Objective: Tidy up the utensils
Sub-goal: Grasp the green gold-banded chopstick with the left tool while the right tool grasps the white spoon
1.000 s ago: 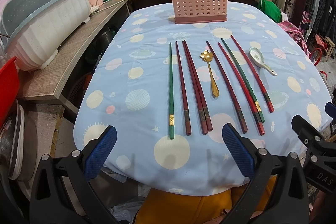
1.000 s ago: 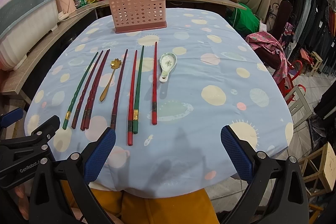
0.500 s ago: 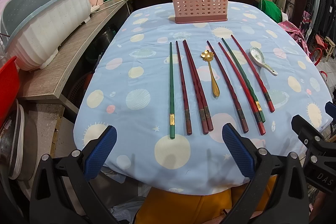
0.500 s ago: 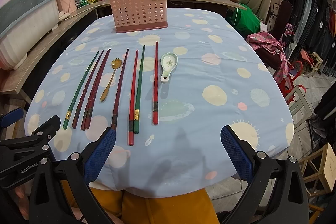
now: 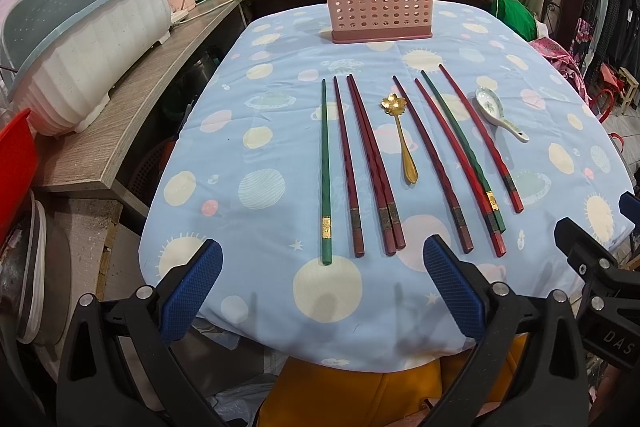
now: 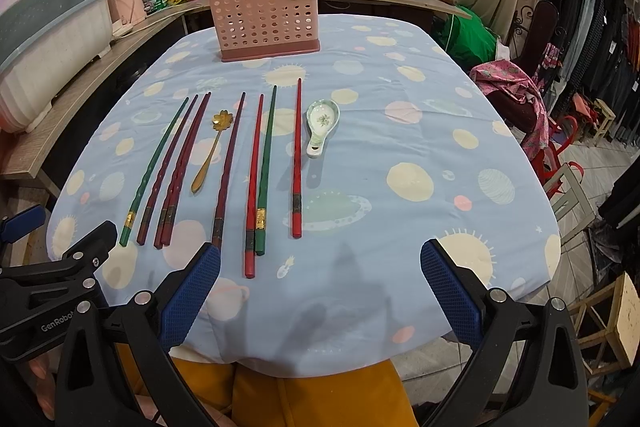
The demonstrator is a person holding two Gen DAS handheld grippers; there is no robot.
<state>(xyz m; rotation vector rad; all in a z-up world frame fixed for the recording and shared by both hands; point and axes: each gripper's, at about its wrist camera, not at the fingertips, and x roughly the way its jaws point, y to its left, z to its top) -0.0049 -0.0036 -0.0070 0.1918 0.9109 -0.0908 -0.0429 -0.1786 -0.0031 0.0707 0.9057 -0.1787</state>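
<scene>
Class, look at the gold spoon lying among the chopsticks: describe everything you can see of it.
The gold metal spoon with a flower-shaped bowl lies flat on the blue spotted tablecloth, bowl toward the pink perforated plastic holder, slim handle pointing back toward the grippers and widening to a rounded tip. It looks shiny, like polished brass. It sits in a gap between two dark red chopsticks on one side and a single dark red chopstick on the other, touching neither. No gripper holds it.
</scene>
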